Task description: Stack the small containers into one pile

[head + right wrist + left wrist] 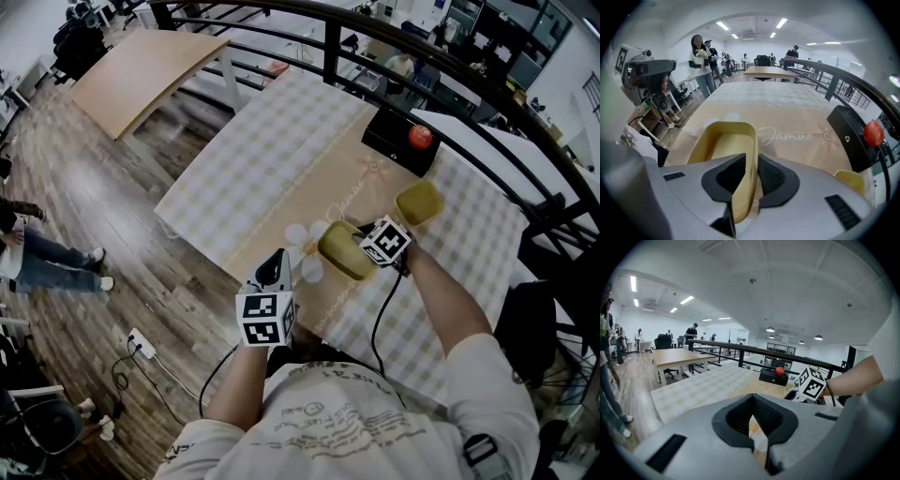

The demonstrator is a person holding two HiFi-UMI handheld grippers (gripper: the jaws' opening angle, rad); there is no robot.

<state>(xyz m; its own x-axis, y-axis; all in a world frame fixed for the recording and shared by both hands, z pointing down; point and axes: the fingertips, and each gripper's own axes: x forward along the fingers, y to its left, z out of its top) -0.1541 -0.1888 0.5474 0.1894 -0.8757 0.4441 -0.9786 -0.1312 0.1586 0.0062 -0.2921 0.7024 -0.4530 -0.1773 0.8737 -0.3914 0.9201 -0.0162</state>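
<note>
A yellow container (342,253) lies on the beige table runner, and its side wall (746,159) stands between the jaws of my right gripper (364,247). The jaws are slightly apart and loose around that wall, so this gripper is open. A second yellow container (419,202) sits just beyond, to the right; the right gripper view shows it at the lower right (851,180). My left gripper (278,258) hovers at the table's near edge, left of the containers. It is shut and empty (752,401).
A black box (398,141) with a red apple (420,137) on it stands at the far end of the runner. The checked tablecloth (272,150) covers the table. A black railing (525,112) runs behind it. A wooden table (141,70) stands far left.
</note>
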